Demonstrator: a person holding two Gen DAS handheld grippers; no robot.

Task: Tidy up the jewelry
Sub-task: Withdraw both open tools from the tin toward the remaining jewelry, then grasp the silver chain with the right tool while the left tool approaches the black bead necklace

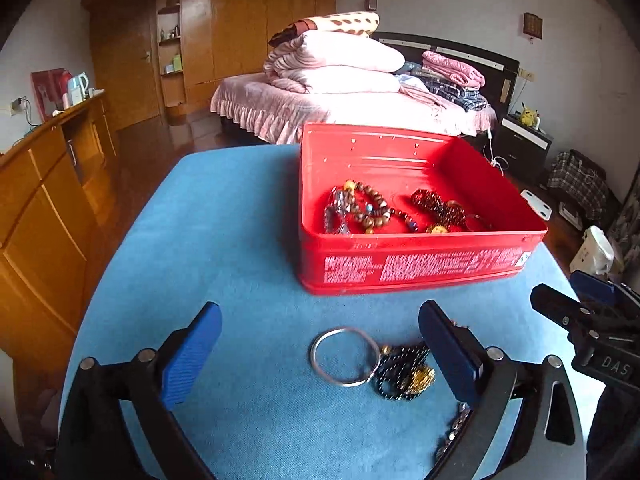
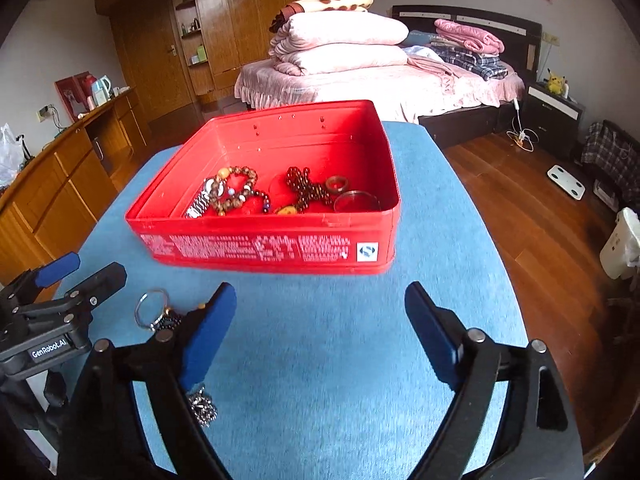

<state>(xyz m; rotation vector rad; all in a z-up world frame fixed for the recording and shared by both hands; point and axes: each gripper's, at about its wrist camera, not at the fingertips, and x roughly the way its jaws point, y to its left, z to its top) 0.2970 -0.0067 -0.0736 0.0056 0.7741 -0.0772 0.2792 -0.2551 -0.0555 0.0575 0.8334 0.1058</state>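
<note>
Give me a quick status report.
Left gripper open, right gripper open, both empty. Silver bangle and dark bead bracelet still on table, red box ahead. Nothing blocking.

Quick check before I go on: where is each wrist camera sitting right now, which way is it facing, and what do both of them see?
Left wrist: on the left gripper, low over the blue table, facing the bed; its open fingers flank the silver bangle and black beads; the right gripper shows at right.
Right wrist: on the right gripper, facing likewise; its open fingers frame bare cloth; the left gripper shows at left.
Shared: red tin of jewelry, bangle, beads, bed.
</note>
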